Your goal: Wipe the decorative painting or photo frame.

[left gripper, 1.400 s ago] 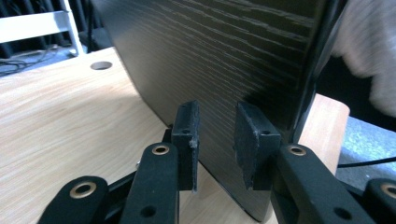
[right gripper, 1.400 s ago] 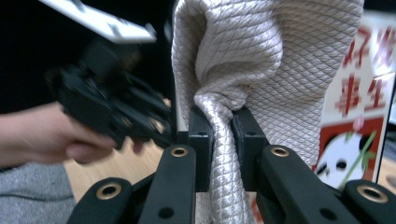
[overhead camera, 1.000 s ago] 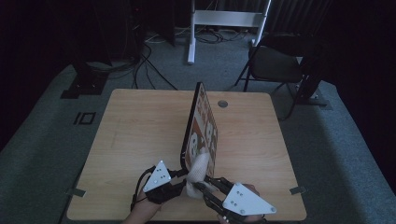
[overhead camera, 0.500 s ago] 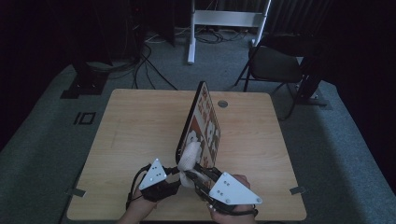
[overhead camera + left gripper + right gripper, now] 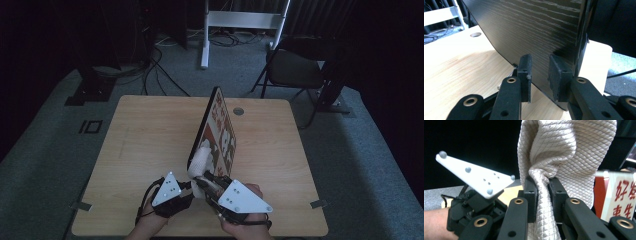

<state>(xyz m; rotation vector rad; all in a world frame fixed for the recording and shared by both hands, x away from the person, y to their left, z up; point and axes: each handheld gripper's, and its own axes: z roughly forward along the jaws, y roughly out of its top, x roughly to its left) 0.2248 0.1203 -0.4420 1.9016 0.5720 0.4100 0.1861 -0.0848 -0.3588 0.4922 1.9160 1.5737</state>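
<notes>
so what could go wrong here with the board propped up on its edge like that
The framed board stands tilted on one edge, and in the left gripper view the left tool has its pads beside the near corner with a gap showing, so it may tip over. The right tool pinches just a fold of the white cloth; pressing it against the printed face could push the board flat.

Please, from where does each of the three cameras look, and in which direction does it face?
High view: above the person's side, facing forward and down on the wooden table; both hands enter from the bottom, with the left gripper and right gripper.
Left gripper view: rides the left gripper, looking along its jaws at the dark back of the upright board.
Right gripper view: rides the right gripper, looking at the white cloth pinched between its jaws.
Shared: the right gripper view also shows the left gripper's grey plate, seen in the high view too.
</notes>
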